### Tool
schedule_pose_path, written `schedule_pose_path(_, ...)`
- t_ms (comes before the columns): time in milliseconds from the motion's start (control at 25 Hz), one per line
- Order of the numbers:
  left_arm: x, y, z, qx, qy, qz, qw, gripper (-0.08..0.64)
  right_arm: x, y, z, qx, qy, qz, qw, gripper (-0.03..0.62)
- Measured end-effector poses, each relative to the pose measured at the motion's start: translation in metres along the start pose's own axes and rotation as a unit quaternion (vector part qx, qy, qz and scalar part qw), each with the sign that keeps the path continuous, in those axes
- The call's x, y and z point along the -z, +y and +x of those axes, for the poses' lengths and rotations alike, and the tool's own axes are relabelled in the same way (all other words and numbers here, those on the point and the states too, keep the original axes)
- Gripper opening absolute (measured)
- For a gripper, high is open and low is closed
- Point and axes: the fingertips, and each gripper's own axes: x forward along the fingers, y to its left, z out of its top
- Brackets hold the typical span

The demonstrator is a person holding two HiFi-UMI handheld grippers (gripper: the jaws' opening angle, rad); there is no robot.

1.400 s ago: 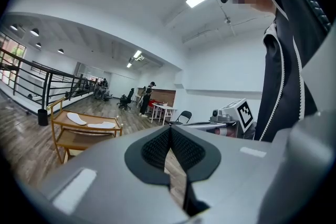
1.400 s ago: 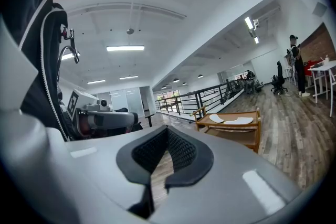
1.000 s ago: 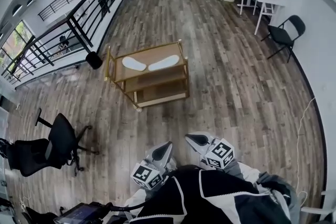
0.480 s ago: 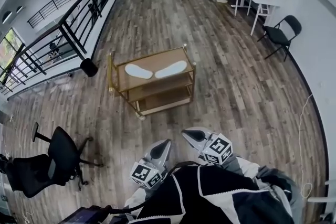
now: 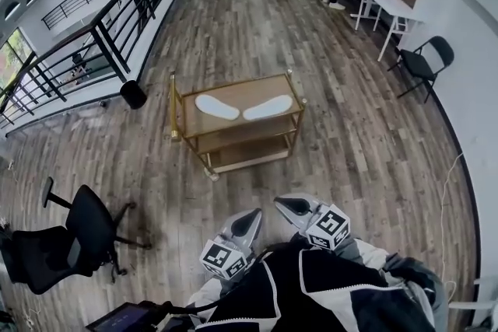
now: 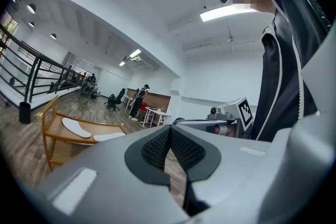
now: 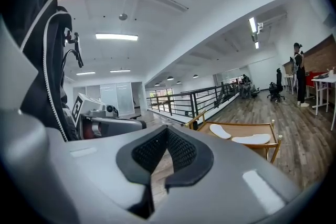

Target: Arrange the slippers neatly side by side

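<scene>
1. While both tools sat low in the middle of the head view, the left gripper (image 5: 247, 221) had its jaws pressed together on nothing.
2. The right gripper (image 5: 291, 206) was likewise closed and empty.
3. At mid-frame, the frame-left slipper (image 5: 217, 106) and the frame-right slipper (image 5: 267, 107) lay angled in a shallow V on the wooden cart (image 5: 237, 128), well apart from both grippers.
</scene>
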Motion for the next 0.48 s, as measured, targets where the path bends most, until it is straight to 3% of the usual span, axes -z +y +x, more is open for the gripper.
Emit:
schedule_pose_path(240, -0.002, 0.016, 0.026, 0.005, 0.014, 0.003, 0.9999, 0.02, -0.006, -0.03, 0.009, 0.006, -0.008, 0.006, 1.0, 0.005)
schedule_pose_path(480, -0.005, 0.045, 0.065, -0.008, 0.021, 0.001, 0.9997, 0.02, -0.015, -0.071, 0.035, -0.025, -0.009, 0.008, 1.0, 0.005)
